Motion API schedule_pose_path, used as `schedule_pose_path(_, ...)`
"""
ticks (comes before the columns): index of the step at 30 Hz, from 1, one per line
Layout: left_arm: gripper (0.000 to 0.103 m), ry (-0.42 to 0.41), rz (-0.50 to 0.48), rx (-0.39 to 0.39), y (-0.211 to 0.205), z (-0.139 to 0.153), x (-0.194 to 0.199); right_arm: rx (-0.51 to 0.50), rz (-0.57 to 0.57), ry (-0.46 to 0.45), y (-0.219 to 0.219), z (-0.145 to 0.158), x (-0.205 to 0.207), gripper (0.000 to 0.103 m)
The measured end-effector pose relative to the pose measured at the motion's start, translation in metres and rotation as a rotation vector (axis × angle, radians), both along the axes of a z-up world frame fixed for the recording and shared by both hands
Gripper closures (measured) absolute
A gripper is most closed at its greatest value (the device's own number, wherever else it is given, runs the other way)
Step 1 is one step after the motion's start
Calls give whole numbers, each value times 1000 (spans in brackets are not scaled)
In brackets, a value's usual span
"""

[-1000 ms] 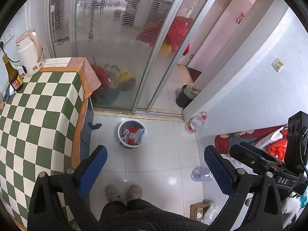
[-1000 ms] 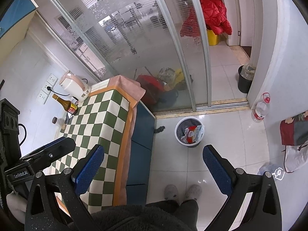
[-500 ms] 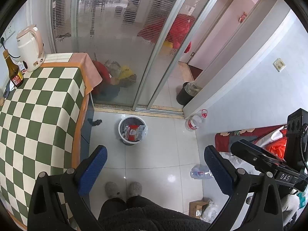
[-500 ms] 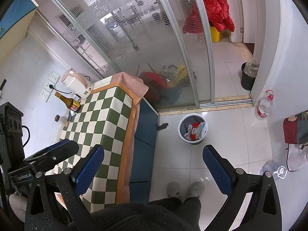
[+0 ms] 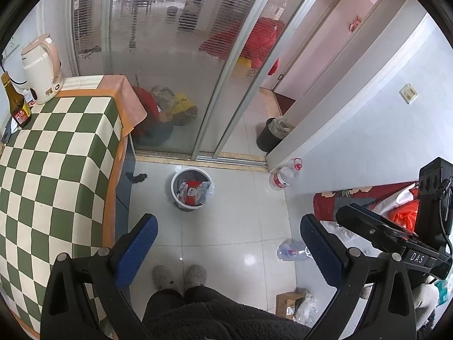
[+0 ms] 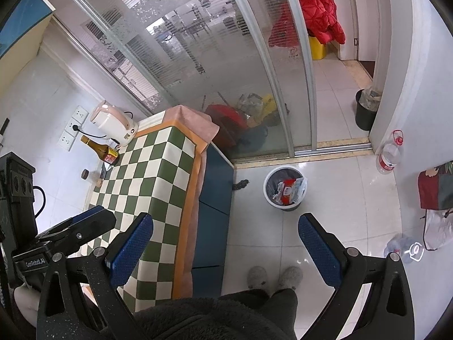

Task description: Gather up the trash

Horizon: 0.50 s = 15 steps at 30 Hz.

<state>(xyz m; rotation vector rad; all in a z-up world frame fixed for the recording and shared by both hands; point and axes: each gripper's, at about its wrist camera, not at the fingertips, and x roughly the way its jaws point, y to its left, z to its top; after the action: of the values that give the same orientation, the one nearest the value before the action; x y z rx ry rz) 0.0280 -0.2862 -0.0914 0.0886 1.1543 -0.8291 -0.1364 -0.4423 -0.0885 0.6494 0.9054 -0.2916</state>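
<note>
A white waste bin (image 5: 190,188) (image 6: 284,187) lined with a dark bag stands on the tiled floor, holding red and clear wrappers. A crushed clear plastic bottle (image 5: 291,252) (image 6: 403,248) lies on the floor to the right. A small cardboard box (image 5: 288,303) with clear wrapping beside it sits near the person's feet. My left gripper (image 5: 228,250) is open and empty, held high above the floor. My right gripper (image 6: 226,249) is open and empty too, and shows at the right edge of the left wrist view.
A table with a green checkered cloth (image 5: 48,167) (image 6: 153,181) carries a kettle (image 5: 42,69) and a brown bottle (image 5: 17,102). A big water jug (image 5: 284,174) leans by the wall. A black bin (image 5: 269,136) stands beyond the sliding glass door. Slippered feet (image 5: 179,276) are below.
Both views have risen and drawn back a little, so the bin and floor sit slightly farther off. Both grippers stay open and empty.
</note>
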Motion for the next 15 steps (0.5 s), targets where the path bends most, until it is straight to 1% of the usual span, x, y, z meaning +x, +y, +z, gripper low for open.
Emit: schedule_pose_path(15, 0, 16, -7, 4, -4, -4, -1, 17, -8, 5, -3, -4, -4, 0)
